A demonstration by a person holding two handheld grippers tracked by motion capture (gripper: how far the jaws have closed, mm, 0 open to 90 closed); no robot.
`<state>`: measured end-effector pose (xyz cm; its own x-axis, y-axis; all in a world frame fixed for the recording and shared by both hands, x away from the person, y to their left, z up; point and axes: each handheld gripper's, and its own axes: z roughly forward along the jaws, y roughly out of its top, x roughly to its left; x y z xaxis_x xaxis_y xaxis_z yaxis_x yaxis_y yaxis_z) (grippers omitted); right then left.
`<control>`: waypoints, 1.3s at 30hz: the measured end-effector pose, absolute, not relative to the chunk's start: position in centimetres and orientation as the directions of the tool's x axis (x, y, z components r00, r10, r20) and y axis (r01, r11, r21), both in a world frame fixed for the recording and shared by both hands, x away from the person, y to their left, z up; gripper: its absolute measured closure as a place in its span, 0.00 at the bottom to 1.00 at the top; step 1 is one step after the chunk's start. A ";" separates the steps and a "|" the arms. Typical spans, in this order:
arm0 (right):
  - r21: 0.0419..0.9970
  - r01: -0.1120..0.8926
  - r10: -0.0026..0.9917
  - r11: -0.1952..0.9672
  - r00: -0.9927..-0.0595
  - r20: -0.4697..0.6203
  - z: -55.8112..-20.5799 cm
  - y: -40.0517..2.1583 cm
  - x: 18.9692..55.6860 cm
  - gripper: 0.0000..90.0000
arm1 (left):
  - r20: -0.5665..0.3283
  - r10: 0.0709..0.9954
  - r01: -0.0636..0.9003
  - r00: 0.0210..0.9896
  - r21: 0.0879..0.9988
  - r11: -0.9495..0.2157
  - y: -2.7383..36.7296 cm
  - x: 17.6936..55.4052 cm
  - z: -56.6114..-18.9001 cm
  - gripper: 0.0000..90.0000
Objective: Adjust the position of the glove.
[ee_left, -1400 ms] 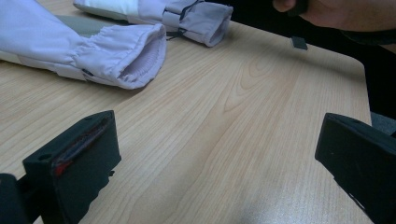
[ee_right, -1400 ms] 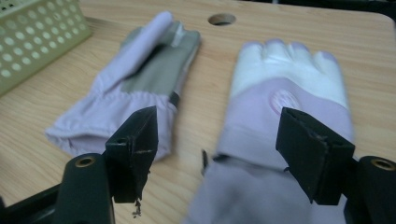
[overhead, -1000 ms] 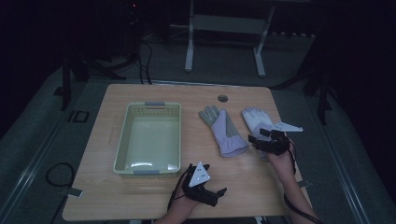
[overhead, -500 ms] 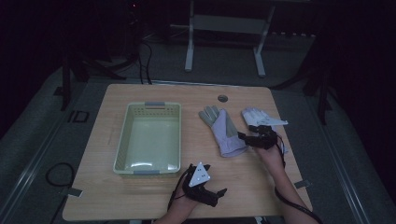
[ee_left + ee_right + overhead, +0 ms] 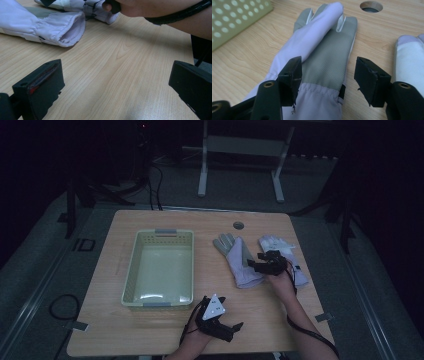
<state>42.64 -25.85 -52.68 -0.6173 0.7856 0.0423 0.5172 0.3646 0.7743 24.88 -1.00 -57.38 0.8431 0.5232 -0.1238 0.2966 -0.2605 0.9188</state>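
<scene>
Two pale work gloves lie side by side on the wooden table [image 5: 165, 330]. The left glove [image 5: 239, 262] has a grey palm [image 5: 327, 50] and a lilac cuff [image 5: 60, 28]. My right gripper [image 5: 256, 264] hovers over this glove's wrist, jaws apart on either side of it [image 5: 328, 72]. They have just been closing, and the pads do not press the cloth. The second glove [image 5: 280, 247] lies to the right of that hand [image 5: 409, 60]. My left gripper [image 5: 231, 330] rests near the front edge, open [image 5: 117, 77], with bare wood between its jaws.
A pale green perforated basket [image 5: 131, 270] stands empty at the table's left half, its wall [image 5: 234, 17] close to the glove's fingertips. A round cable hole [image 5: 238, 225] sits near the far edge. The person's right forearm [image 5: 300, 320] crosses the front right.
The right hand has moved left from the right glove to over the left glove's wrist, and its jaws have narrowed. The left gripper has stayed put.
</scene>
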 end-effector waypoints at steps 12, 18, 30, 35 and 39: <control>0.746 0.516 0.747 0.422 -0.664 0.037 -53.6 -24.4 44.5 0.57 | -0.125 0.523 0.298 0.843 0.918 -0.262 -1.0 24.9 -57.4 0.00; 0.707 0.546 0.746 0.449 -0.664 0.040 -54.7 -23.9 45.1 0.61 | -0.122 0.523 0.296 0.844 0.918 -0.264 -1.1 24.9 -57.4 0.00; 0.668 0.568 0.751 0.480 -0.659 0.021 -54.7 -23.0 45.0 0.95 | -0.116 0.524 0.292 0.844 0.918 -0.268 -1.1 24.8 -57.4 0.00; 0.693 0.601 0.772 0.399 -0.628 0.099 -53.8 -23.4 44.5 0.97 | -0.118 0.527 0.296 0.842 0.917 -0.266 -1.1 24.8 -57.4 0.00; 0.733 0.605 0.788 0.311 -0.596 0.157 -52.2 -23.6 43.7 0.97 | -0.118 0.527 0.296 0.842 0.917 -0.267 -1.1 24.8 -57.4 0.00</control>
